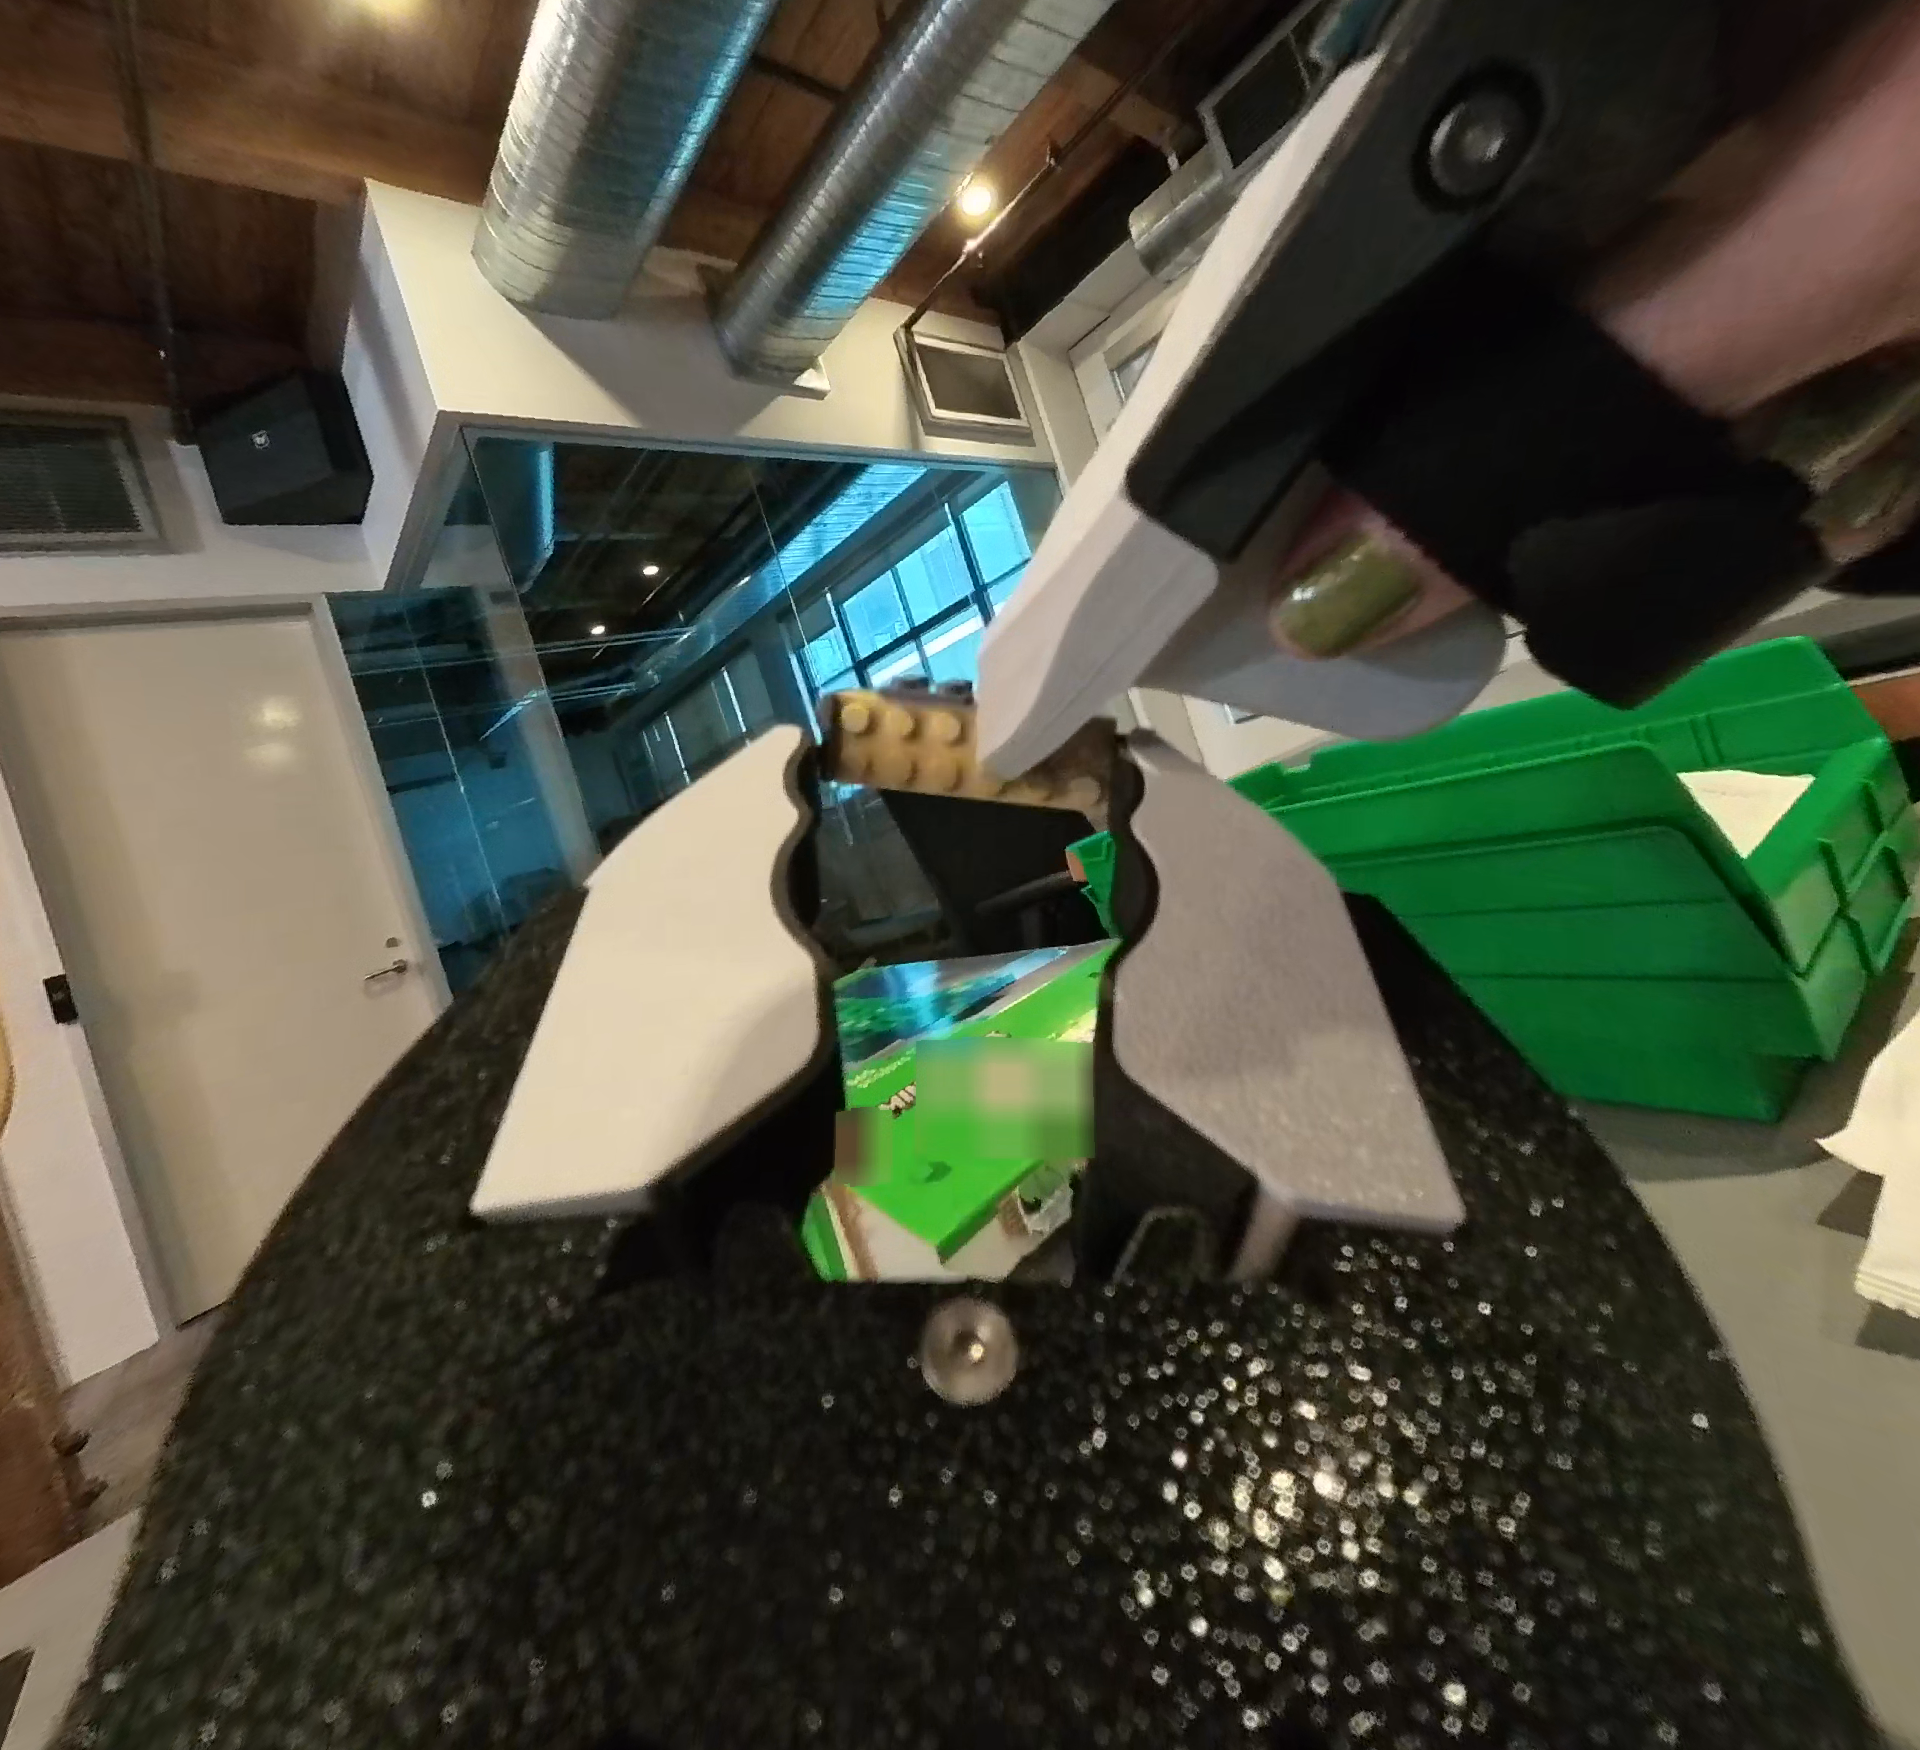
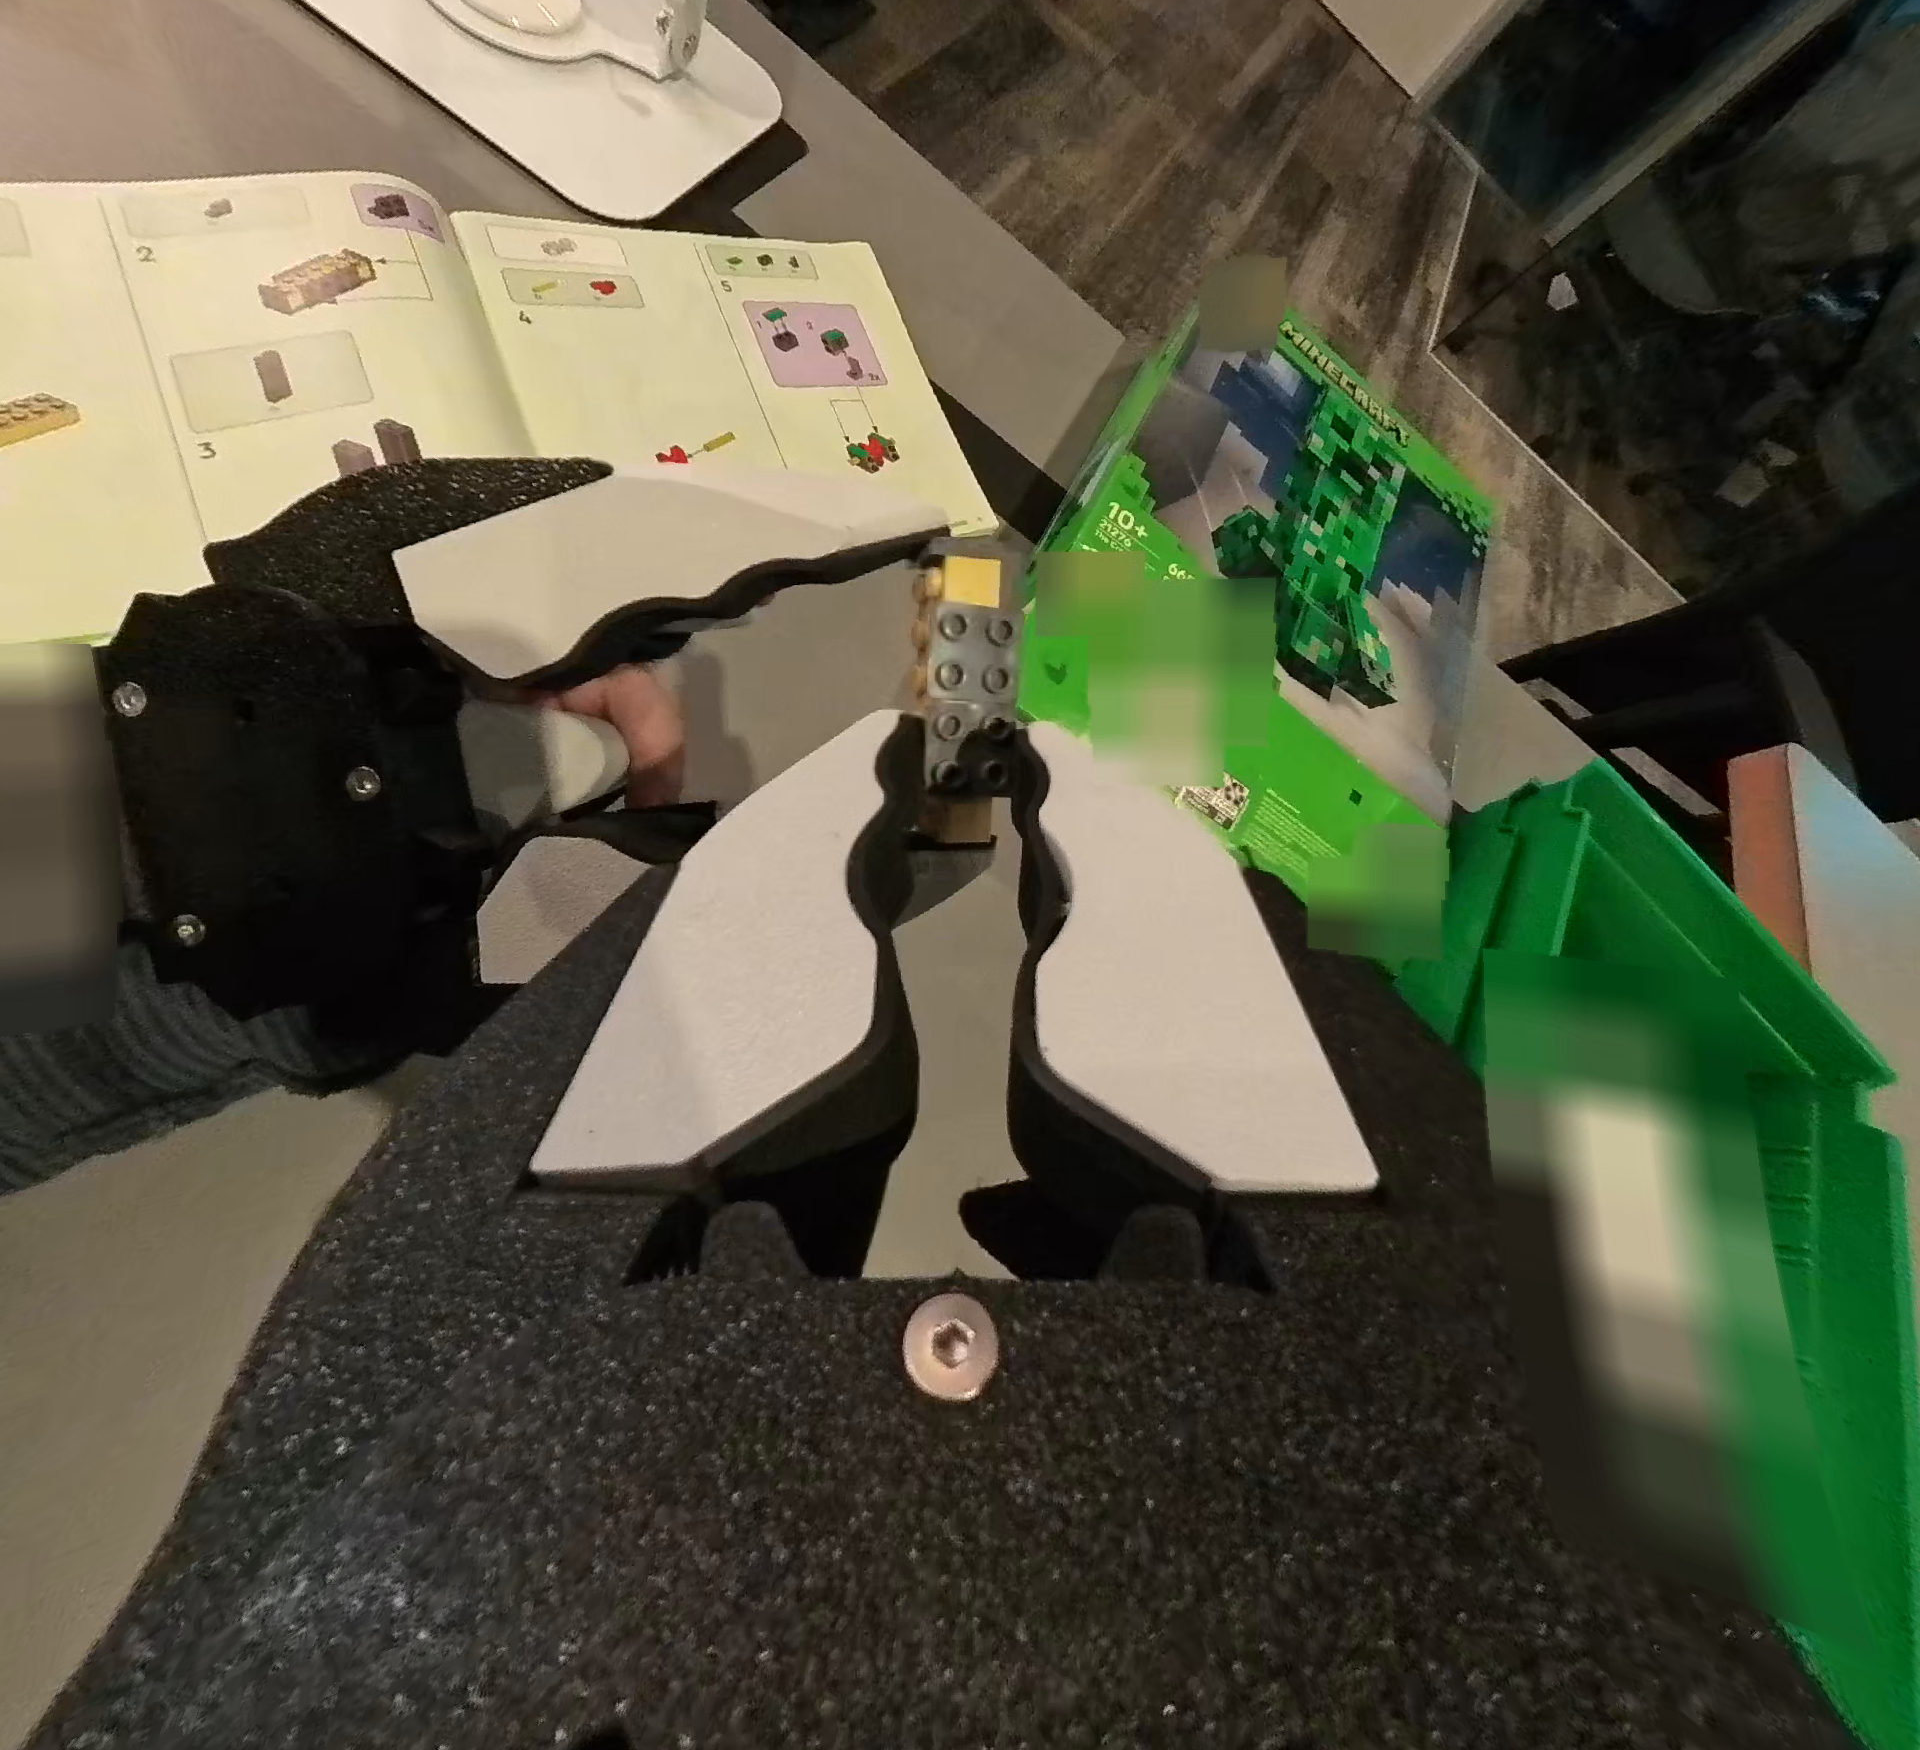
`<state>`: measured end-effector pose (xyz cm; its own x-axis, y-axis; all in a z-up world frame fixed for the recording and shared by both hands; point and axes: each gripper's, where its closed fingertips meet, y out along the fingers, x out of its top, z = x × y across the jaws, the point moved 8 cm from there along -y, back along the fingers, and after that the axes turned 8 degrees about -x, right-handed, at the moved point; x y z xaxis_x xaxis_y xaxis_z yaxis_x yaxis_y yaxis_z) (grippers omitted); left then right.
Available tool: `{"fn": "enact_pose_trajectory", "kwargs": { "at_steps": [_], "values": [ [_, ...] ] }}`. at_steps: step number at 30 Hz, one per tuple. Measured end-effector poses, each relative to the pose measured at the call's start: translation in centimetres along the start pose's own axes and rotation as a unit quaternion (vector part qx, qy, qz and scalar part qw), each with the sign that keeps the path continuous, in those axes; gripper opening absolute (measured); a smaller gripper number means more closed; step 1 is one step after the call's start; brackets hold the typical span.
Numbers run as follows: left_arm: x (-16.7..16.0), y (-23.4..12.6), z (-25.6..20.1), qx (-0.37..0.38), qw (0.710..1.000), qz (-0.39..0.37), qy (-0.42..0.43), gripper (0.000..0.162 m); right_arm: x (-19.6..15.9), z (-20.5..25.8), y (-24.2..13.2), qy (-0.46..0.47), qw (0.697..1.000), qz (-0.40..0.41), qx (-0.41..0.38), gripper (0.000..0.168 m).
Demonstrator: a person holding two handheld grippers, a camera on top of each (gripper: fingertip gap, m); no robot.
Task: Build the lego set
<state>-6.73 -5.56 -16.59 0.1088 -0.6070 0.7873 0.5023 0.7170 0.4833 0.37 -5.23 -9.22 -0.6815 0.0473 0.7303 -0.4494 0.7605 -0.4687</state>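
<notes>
A small lego assembly, a tan plate [image 1: 904,750] with dark grey studded bricks [image 2: 971,672] on it, is held in the air between both grippers. My left gripper [image 1: 961,760] is shut on it, one fingertip at each end of the plate. In the right wrist view its upper finger [image 2: 675,547] reaches in from the left to the assembly's top end. My right gripper [image 2: 966,760] is shut on the assembly's lower grey bricks. In the left wrist view it [image 1: 1008,744] comes down from the upper right and its tips touch the plate. A hand holds each gripper.
An open instruction booklet [image 2: 416,350] lies on the grey table [image 2: 156,1285] at the left. The green set box [image 2: 1299,537] stands behind the grippers and also shows in the left wrist view [image 1: 966,1077]. Green bins [image 1: 1558,921] are at the right. A white lamp base [image 2: 468,7] stands at the back. Left and right tips are no more than a few centimetres apart.
</notes>
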Motion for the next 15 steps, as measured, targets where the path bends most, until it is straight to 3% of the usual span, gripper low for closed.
{"fn": "enact_pose_trajectory", "kwargs": {
  "at_steps": [9, 15],
  "values": [
    [-0.20, 0.11, -0.07, -0.011, 1.000, -0.004, 0.000, 0.054, -0.23, -0.15, 0.10, 0.013, 1.000, -0.005, 0.003, 0.016],
    [-0.25, 0.56, -0.69, -0.031, 0.999, 0.004, 0.020, 0.073, -0.53, -0.56, 0.13, 0.032, 0.999, -0.006, 0.014, 0.016]
  ]
}}
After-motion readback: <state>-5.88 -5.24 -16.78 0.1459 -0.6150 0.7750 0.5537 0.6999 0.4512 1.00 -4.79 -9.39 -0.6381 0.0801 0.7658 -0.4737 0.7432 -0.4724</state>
